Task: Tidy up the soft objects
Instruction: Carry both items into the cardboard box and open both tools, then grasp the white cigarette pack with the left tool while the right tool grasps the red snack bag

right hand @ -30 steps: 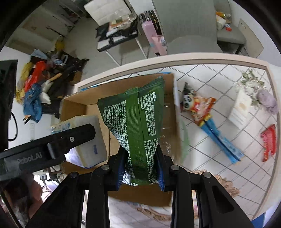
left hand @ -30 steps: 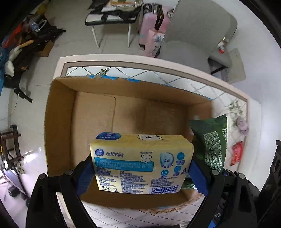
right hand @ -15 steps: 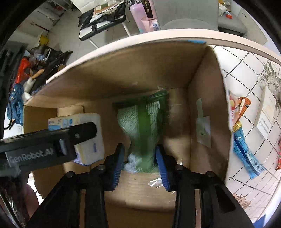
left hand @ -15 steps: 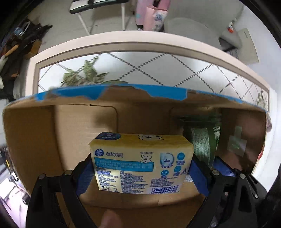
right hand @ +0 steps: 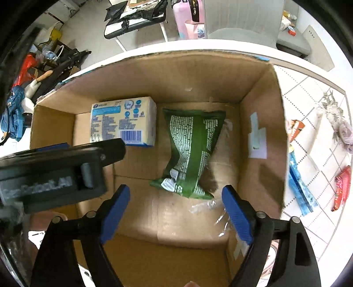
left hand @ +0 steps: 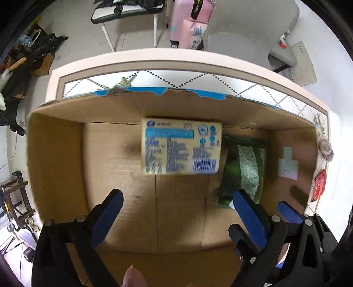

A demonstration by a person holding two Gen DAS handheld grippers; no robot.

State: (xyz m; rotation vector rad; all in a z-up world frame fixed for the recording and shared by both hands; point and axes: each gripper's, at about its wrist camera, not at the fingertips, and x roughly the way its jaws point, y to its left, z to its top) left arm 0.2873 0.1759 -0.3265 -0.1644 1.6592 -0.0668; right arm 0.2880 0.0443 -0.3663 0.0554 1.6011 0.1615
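Cardboard is what we see most, because a big brown box [left hand: 55, 154] sits on a table [left hand: 132, 59] with a white top and dotted diamond lines, and both our claws point down into it. Our left claw [left hand: 176, 212] has blue pads and its jaws stand wide, with nothing between them. They have just been opening a bit more. Past it, a yellow pack of tissues [left hand: 181, 146] lies flat on the box floor, up against the far wall. Right beside the pack, on its right, lies a green bag [left hand: 247, 167]. Our right claw [right hand: 176, 212] has its jaws wide too. They have just been opening, and the green bag [right hand: 192, 154] lies loose on the box floor past them, not pinched by the pads. From this side we see the tissues [right hand: 123, 120] to the left of the bag, near it, with a thin strip of floor between. The black body of our left claw [right hand: 59, 165] pokes in from the left. A bit of clear plastic [right hand: 205, 206] lies on the floor near the right pad. Outside the box [right hand: 262, 92], on the table [right hand: 320, 123], lie a blue packet [right hand: 302, 189] and a red packet [right hand: 342, 187]. A pink suitcase [left hand: 189, 19] stands on the floor behind the table.
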